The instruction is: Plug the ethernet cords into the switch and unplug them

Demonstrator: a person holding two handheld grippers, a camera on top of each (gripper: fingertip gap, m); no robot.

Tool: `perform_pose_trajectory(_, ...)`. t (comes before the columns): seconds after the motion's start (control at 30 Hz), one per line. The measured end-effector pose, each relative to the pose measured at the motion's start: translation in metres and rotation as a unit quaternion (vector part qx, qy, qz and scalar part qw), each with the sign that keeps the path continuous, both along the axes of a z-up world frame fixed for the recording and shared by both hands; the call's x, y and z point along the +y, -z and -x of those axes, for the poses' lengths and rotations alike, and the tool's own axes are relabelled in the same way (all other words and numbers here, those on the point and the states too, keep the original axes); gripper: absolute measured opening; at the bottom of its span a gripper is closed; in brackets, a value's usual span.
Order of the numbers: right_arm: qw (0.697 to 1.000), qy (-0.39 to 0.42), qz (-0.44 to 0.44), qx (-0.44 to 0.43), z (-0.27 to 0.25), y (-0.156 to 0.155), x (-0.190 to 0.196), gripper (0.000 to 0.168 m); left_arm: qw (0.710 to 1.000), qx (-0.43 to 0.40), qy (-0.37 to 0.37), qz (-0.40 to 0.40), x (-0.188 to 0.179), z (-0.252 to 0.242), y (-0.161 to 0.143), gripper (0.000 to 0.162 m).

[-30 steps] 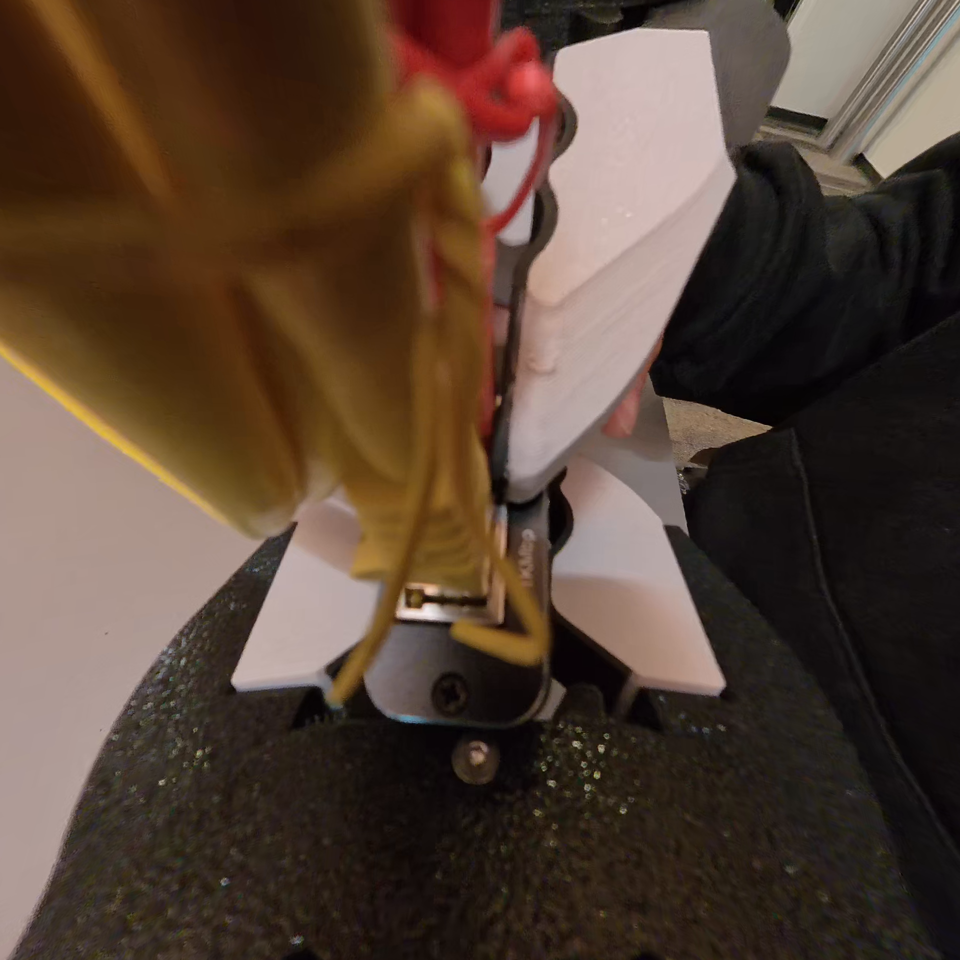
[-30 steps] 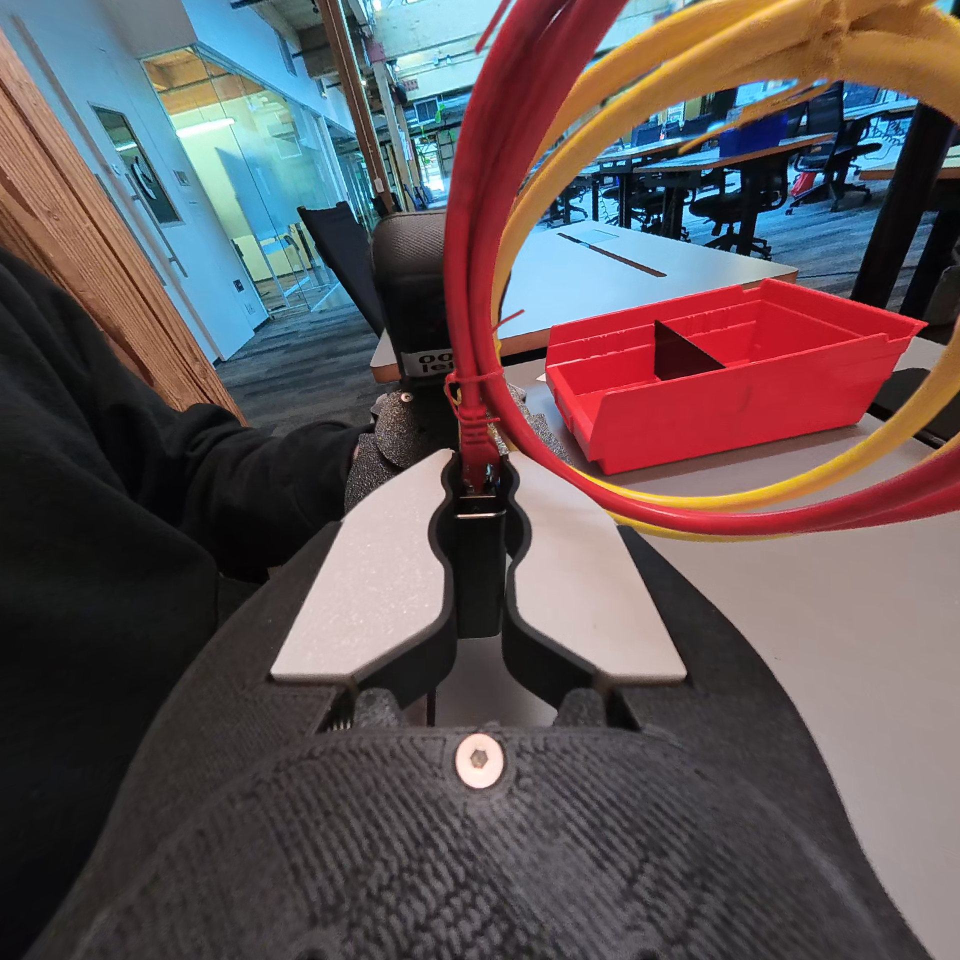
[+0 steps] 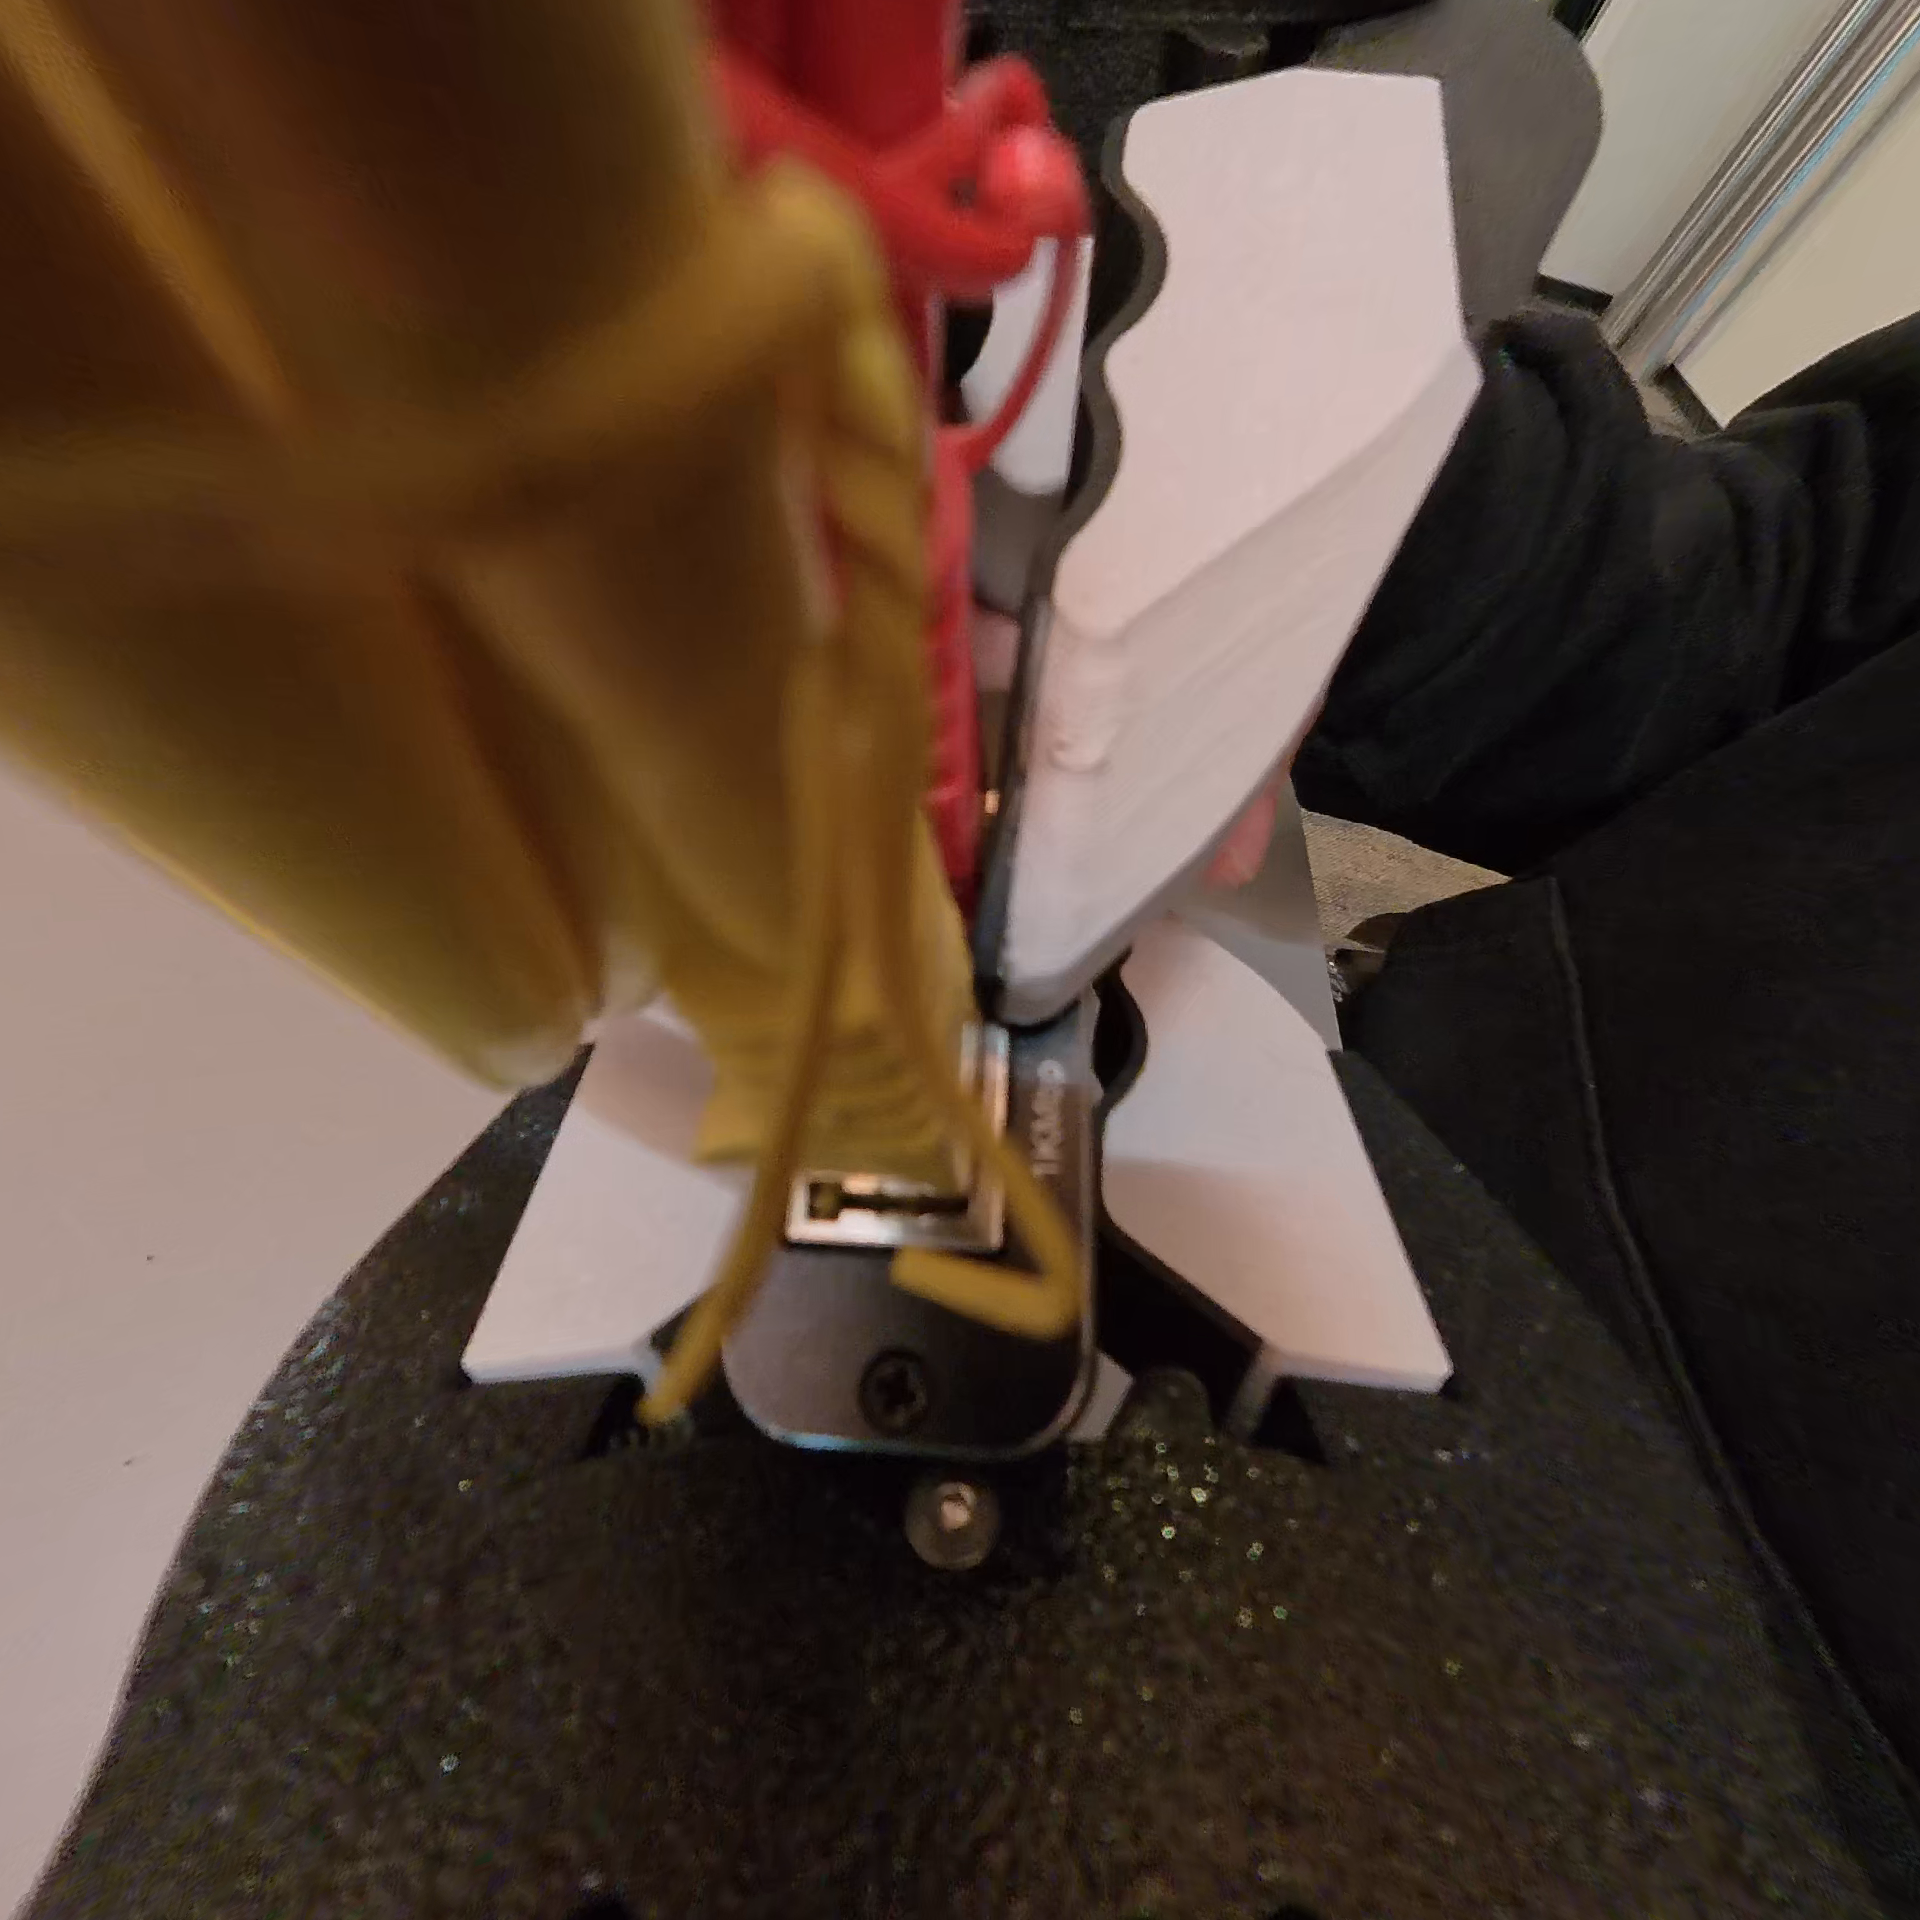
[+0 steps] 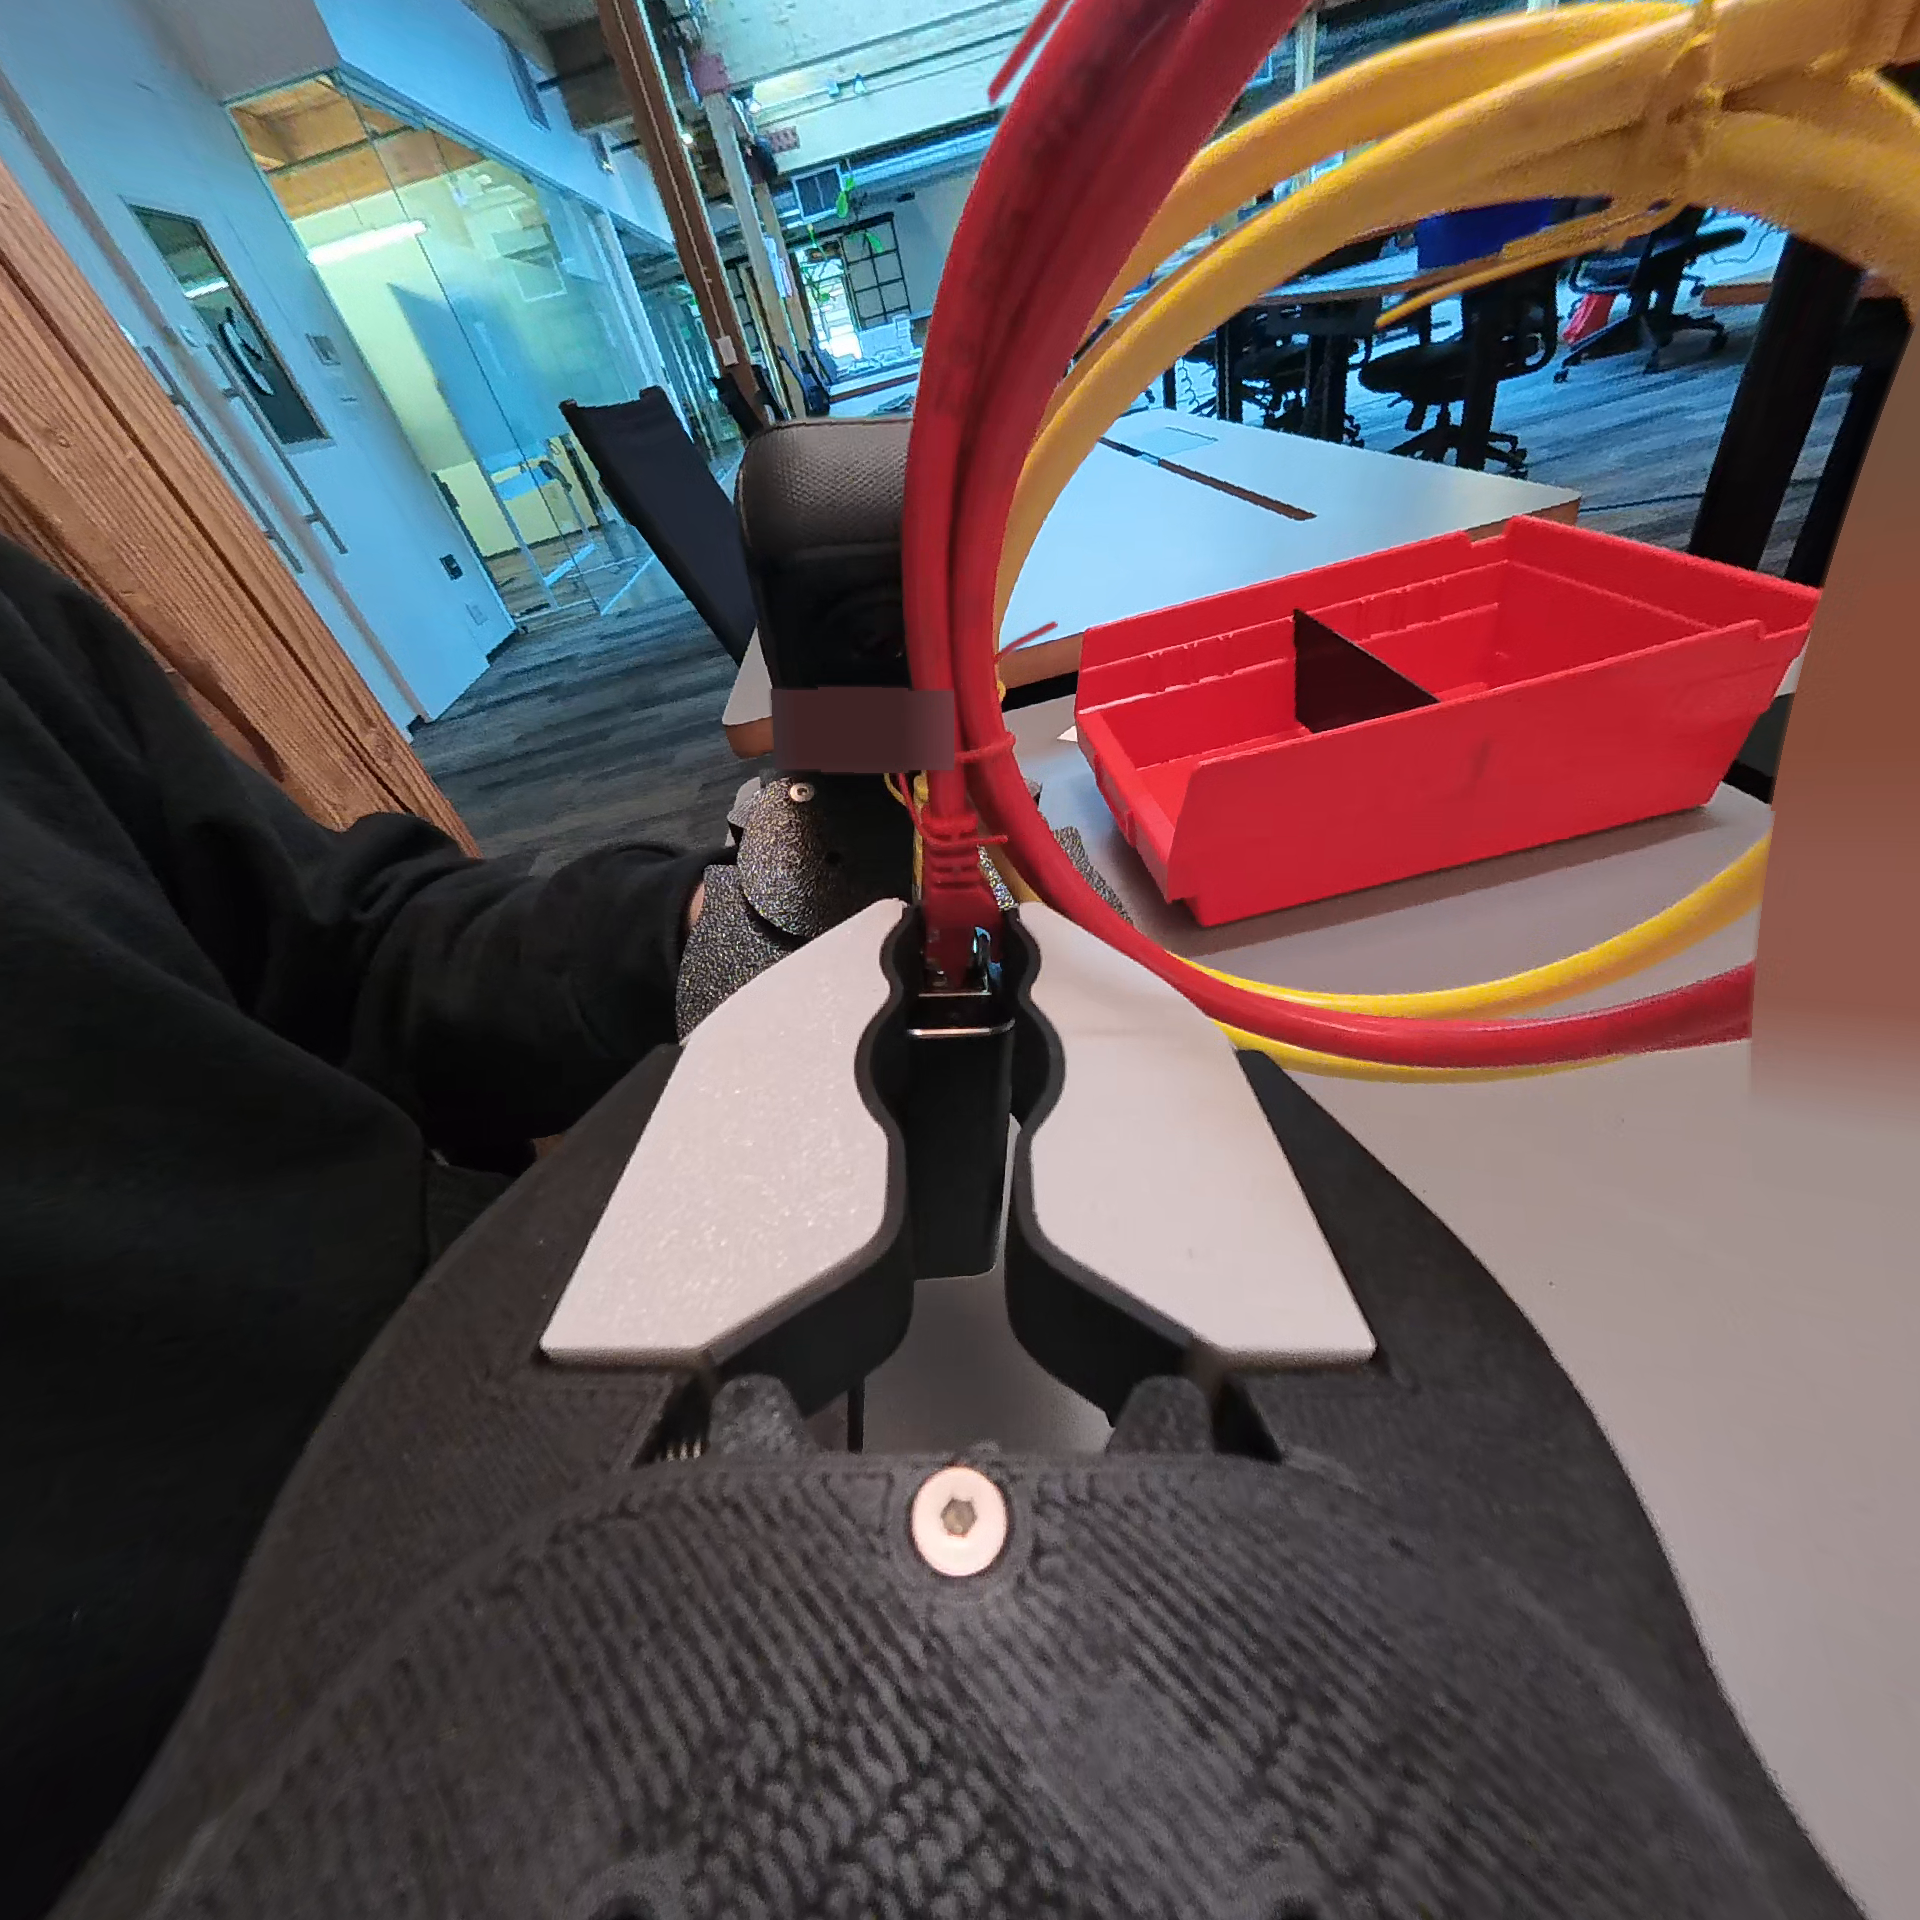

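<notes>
I see the right gripper [image 4: 954,940]: matt grey plastic fingers, rough black textured body, bright metal screw. Switch [image 4: 958,1122]: smooth black casing, shiny metal port [image 3: 896,1205]. Red cord [image 4: 971,436] and yellow cord [image 4: 1299,145]: smooth rubbery jackets. Red bin [image 4: 1444,717]: glossy plastic. Worktop [image 4: 1558,1247]: matt grey. Black sleeve [image 4: 260,987]: soft cloth. Wood-grain wall [image 4: 156,582].

Yellow cord [image 3: 364,499] blurred; switch [image 4: 958,1122] half hidden between fingers
</notes>
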State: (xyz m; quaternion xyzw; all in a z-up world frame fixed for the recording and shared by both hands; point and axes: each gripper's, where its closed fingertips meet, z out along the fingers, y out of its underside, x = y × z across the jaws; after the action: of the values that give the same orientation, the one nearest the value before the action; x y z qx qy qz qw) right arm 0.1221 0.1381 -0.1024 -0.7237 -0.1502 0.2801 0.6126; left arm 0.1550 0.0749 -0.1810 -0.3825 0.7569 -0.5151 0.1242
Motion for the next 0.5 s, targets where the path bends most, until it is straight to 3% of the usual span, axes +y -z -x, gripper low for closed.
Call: perform_pose_trajectory(0.5,1.000,0.001,-0.003,0.002,0.0017,-0.0007,0.0033,0.015,1.000,0.000,-0.002,0.006,0.0022,0.0015,-0.0016,0.048)
